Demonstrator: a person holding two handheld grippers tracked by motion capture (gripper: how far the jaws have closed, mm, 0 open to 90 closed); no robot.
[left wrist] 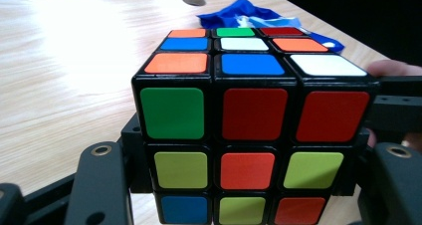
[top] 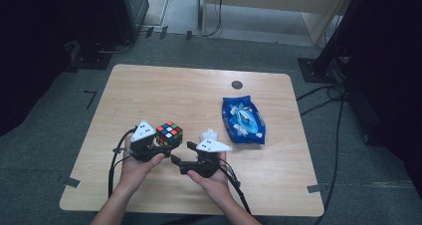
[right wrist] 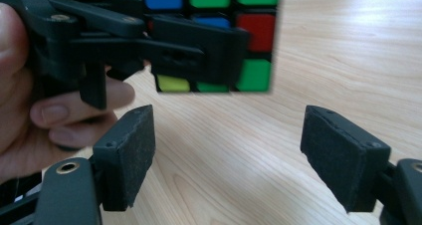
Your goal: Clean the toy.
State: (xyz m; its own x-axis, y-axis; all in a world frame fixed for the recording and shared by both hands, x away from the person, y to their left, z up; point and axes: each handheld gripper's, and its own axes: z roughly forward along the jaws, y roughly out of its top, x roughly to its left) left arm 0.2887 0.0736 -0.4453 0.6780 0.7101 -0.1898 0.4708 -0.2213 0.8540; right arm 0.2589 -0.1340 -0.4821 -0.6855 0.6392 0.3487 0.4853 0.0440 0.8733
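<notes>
Cube handling is the step judged to be in hand: the puzzle cube [left wrist: 249,135] is clamped between the jaws of the left claw [top: 158,146], gripped at its lower layers and raised off the table [top: 199,93], as is seen in the right gripper view, where bare wood shows beneath it. From the left claw's own camera the cube stands right against the jaws, a green, red and red top row facing the lens. A fingertip of the other hand is glimpsed just past the cube's right edge.

Close beside it, the right claw [right wrist: 226,155] is held with its jaws spread wide and nothing between the pads [right wrist: 130,150]; only table grain is seen in the gap. The cube hangs just ahead of and above that claw, toward its left jaw, apart from both pads.

Farther off, beyond the right claw, a crumpled white tissue [top: 209,134] lies on the table, and past that a blue wipes packet [top: 243,119], well apart from the cube.

A two-handed turn of a cube layer, or a hand-over, is judged likely next. For either, the open claw would need to be lifted and brought forward so that its pads bracket a free layer squarely, clear of the left jaws, before being closed.
</notes>
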